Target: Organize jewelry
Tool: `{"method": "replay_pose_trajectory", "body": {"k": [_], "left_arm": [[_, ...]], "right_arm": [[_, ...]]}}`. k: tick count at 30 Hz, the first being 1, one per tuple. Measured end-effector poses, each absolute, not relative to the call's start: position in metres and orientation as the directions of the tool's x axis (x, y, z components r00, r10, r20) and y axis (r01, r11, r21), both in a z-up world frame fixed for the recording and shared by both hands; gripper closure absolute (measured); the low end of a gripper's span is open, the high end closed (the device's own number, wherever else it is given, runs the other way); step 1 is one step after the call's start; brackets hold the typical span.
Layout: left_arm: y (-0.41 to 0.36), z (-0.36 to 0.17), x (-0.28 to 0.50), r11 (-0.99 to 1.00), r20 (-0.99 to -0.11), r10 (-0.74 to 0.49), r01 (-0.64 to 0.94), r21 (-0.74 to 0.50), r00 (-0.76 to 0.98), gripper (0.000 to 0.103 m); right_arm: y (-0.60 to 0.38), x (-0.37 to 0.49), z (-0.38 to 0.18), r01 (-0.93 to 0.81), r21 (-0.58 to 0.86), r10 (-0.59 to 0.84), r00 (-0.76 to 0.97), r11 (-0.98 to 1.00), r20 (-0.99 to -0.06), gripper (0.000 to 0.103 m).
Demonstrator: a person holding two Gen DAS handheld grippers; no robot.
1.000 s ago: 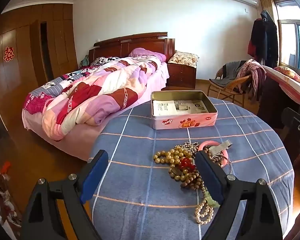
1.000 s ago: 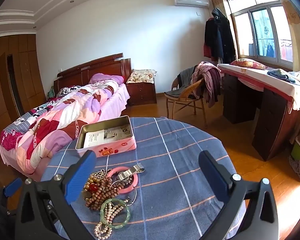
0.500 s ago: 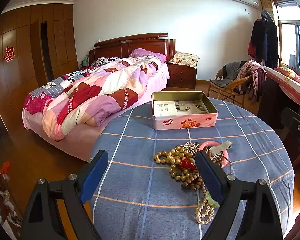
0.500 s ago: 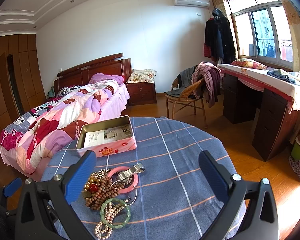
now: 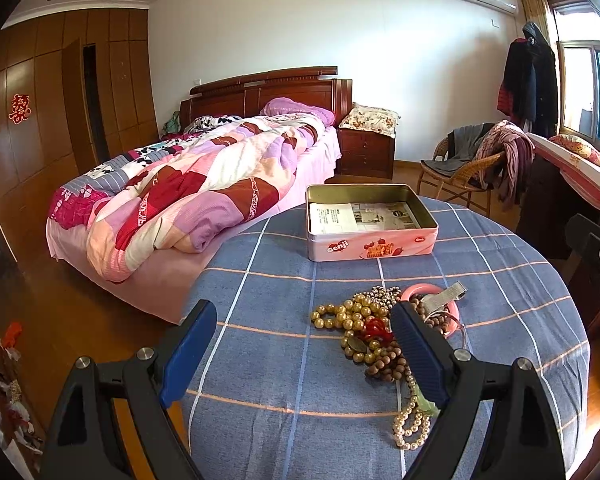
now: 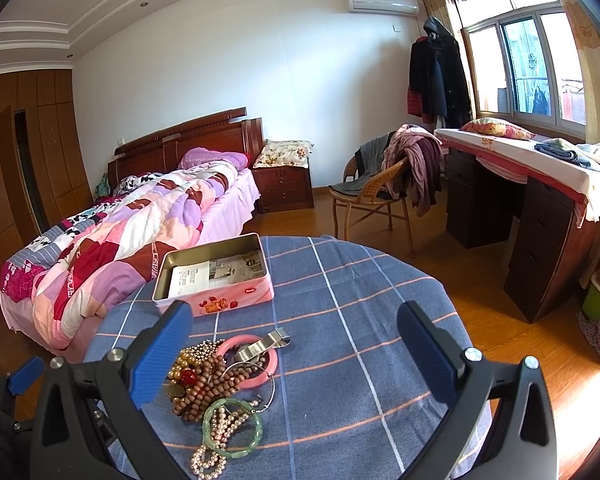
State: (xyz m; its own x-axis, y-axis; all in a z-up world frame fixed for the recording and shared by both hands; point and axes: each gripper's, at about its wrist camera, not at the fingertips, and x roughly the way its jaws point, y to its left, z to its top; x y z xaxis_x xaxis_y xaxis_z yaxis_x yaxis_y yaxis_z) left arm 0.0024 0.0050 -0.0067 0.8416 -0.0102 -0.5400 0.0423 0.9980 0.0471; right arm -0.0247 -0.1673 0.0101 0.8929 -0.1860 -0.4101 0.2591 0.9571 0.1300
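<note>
Left wrist view: the left gripper [image 5: 302, 334] hovers with fingers spread wide and empty over the blue checked surface [image 5: 260, 360]; the jewelry pile [image 5: 384, 332] lies untouched near the tin [image 5: 370, 222], which holds only printed paper. Nothing looks sorted yet. "Genji" reads on the tin's side. Right wrist view: the right gripper [image 6: 296, 346] is likewise wide open and empty, above the same pile [image 6: 220, 380]; the writing here is too small to read.
</note>
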Motion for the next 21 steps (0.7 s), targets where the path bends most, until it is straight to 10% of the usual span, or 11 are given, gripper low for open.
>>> {"method": "replay_pose_trajectory", "body": {"k": [21], "left_arm": [[0.0058, -0.0059, 0.0038, 0.998, -0.542, -0.009, 0.040, 0.046, 0.841, 0.014]], "right_arm": [[-0.1675, -0.0245, 0.0110, 0.259, 0.133, -0.186, 0.893, 0.957, -0.409, 0.000]]}}
